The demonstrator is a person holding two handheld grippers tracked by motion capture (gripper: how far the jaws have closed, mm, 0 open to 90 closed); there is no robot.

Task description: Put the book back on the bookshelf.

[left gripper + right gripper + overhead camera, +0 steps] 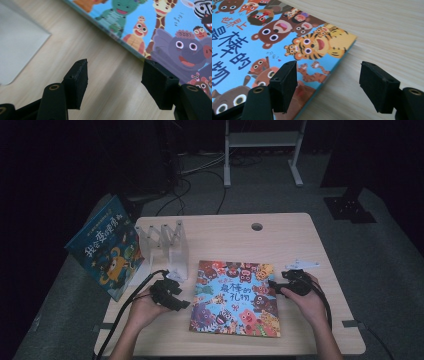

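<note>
Flat on the pale wooden table [295, 232], in its front half and close to the middle: a picture book [235, 297] [162, 27] [274, 37]. Lies cover up, blue, crowded with cartoon animals and large dark characters. Sits slightly askew to the table's front edge.

At the book's left edge: the left gripper [184, 303] [115, 67], low over the wood, held in the left hand [145, 309]. Stands clearly open, jaws well apart and nothing gripped; in the left gripper view, one jaw above bare table, the other over the edge of the cover by the purple elephant. Whether either pad touches the surface, cannot tell.

At the book's right edge: the right gripper [274, 284] [328, 72], held in the right hand [309, 304]. Shows a wide gap between its jaws too; in the right gripper view, one jaw over the cover beside the tiger, the other over bare wood, with the book's edge running between them. Presses on nothing visible.

Behind the left gripper, towards the table's left: a clear plastic rack [167, 245] with upright dividers, near the book's far left corner.

Leaning at the table's left side, tilted: a second blue book [107, 247].

Near the far edge: a round cable hole [257, 226].

Beyond the table, on the dark floor: cables [200, 170] and a white metal frame [262, 140].
</note>
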